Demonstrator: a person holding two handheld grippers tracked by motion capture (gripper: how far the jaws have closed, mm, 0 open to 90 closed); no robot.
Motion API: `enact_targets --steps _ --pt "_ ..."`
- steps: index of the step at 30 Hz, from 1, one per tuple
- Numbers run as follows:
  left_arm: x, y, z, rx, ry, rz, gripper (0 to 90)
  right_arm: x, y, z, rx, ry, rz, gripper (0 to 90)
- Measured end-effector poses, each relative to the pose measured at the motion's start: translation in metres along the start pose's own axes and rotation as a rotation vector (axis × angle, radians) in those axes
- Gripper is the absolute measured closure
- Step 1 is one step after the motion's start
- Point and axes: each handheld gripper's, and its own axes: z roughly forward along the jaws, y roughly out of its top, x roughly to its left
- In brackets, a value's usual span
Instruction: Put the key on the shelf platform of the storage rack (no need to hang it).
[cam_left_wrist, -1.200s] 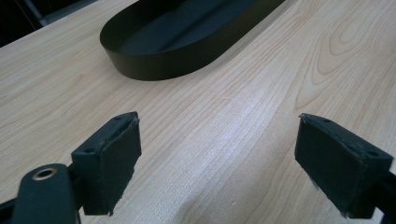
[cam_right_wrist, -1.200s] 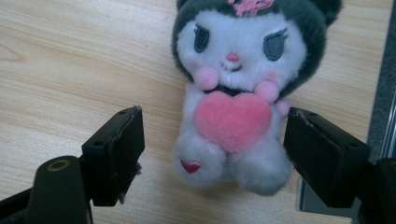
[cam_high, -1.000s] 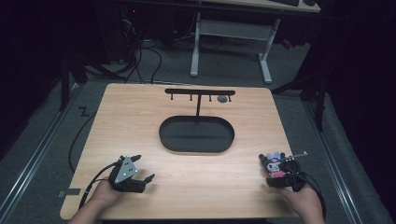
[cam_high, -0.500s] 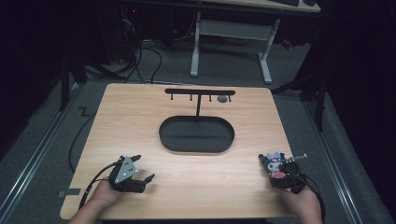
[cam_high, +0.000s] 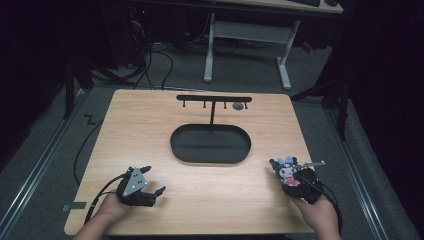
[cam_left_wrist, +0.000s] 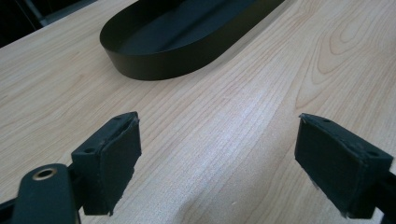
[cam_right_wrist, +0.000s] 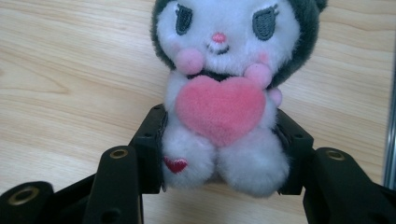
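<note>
A small plush toy (cam_right_wrist: 224, 88), white with a dark grey hood and a pink heart on its chest, sits between the jaws of my right gripper (cam_right_wrist: 219, 154), which is shut on its lower body. In the high view the plush toy (cam_high: 283, 167) and right gripper (cam_high: 295, 179) are at the table's right front. My left gripper (cam_high: 152, 186) rests at the left front, open, with bare wood between its pads (cam_left_wrist: 109, 158). A black oval tray (cam_high: 210, 144) lies at the table's middle, seen also as the tray (cam_left_wrist: 177, 42) ahead of the left gripper.
A black T-shaped rack (cam_high: 214, 100) with several pegs stands behind the tray, a small grey round thing (cam_high: 238, 106) under its right end. A metal strip (cam_high: 314, 163) lies by the right gripper. The wooden table (cam_high: 150, 125) ends close to both hands.
The right gripper with the plush toy has shifted slightly. The left gripper has not moved.
</note>
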Motion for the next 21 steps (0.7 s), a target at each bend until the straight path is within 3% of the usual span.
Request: enact_targets --steps 21 --pt "0.0 0.0 0.0 -0.003 -0.002 -0.002 15.4 0.038 0.019 0.006 -0.022 0.054 -0.065 48.1"
